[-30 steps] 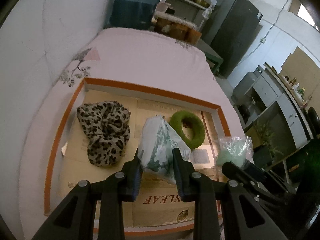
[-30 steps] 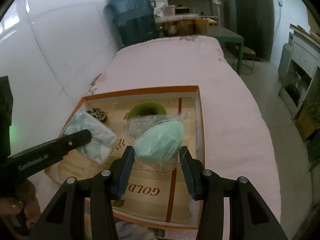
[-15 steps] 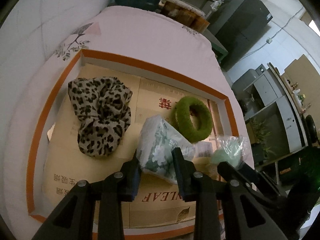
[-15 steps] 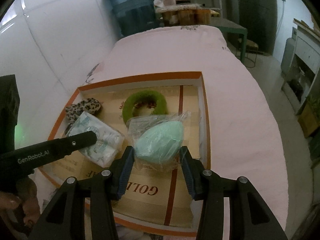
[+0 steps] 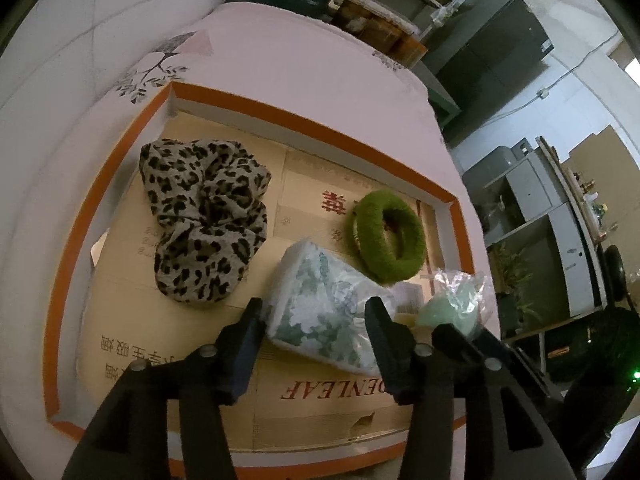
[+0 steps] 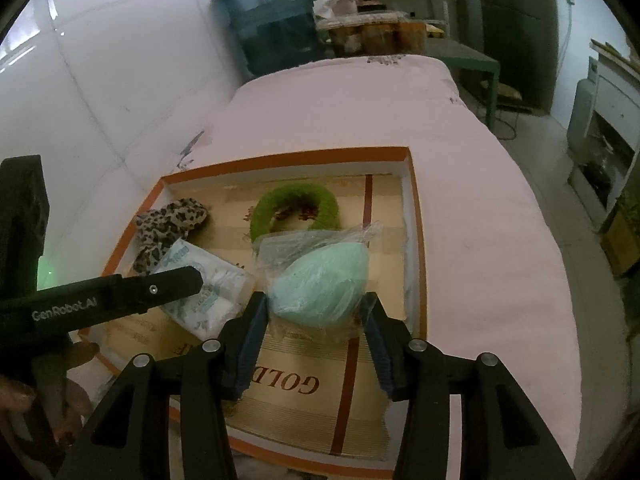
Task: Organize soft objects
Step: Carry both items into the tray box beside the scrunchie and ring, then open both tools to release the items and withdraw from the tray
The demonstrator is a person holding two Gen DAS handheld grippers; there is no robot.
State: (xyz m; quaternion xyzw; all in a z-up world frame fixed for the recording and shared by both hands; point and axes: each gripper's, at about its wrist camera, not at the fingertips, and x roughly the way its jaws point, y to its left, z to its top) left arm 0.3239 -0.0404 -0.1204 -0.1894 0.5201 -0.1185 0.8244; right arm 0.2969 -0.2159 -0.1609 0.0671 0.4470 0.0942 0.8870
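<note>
An orange-rimmed cardboard tray (image 5: 304, 124) lies on the pink bed. In it are a leopard-print scrunchie (image 5: 204, 216), a green fuzzy ring (image 5: 390, 238) and a floral tissue pack (image 5: 320, 312). My left gripper (image 5: 314, 320) stands open around the tissue pack, which rests on the tray floor. My right gripper (image 6: 314, 312) stands open around a mint-green sponge in a clear bag (image 6: 320, 284), resting in the tray's right part. The bag also shows in the left wrist view (image 5: 456, 304), and the tissue pack in the right wrist view (image 6: 208, 288).
The tray (image 6: 416, 216) lies near the white wall on the left. A blue water jug (image 6: 272, 24) and shelves with jars stand beyond the bed's far end. A green table (image 6: 472, 60) and grey cabinets are at the right.
Both grippers have lowered toward the tray and opened. The tissue pack and the bagged sponge now lie on the tray floor, let go.
</note>
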